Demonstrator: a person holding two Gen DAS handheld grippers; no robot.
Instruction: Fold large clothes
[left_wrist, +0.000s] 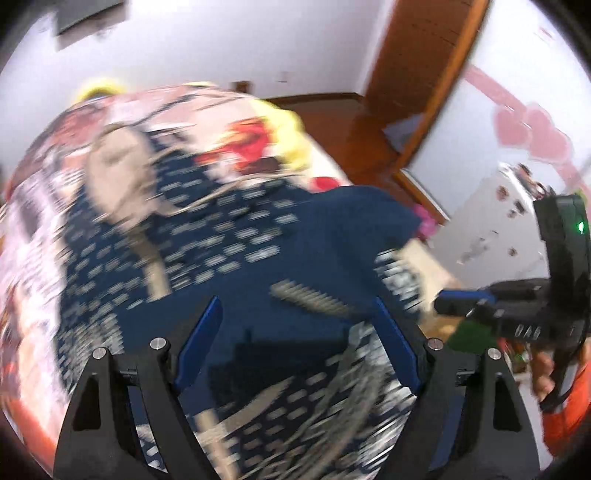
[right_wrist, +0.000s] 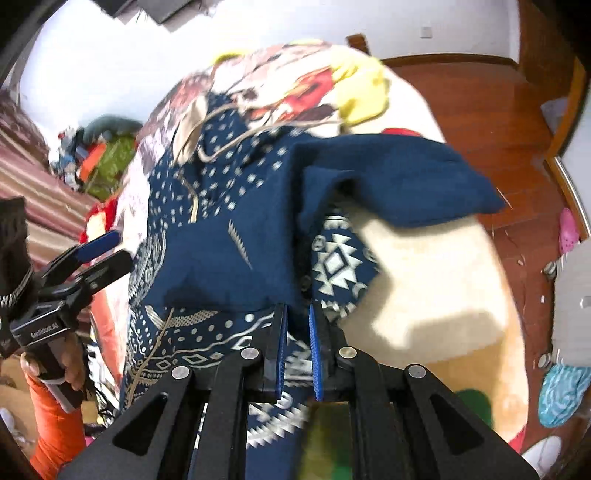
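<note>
Navy patterned fabric garment (right_wrist: 229, 236) sprawls mid-bed on floral bedspread (right_wrist: 424, 266). Right gripper (right_wrist: 297, 332) nearly closed, apparently pinching hem; left gripper (left_wrist: 295, 325) wide, empty. Risk: thin pinch slips, fold collapses.

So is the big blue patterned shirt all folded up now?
Not yet. The dark blue patterned garment lies mostly spread on the bed, with only one plain blue flap turned over. The left tool hangs open above it.
</note>
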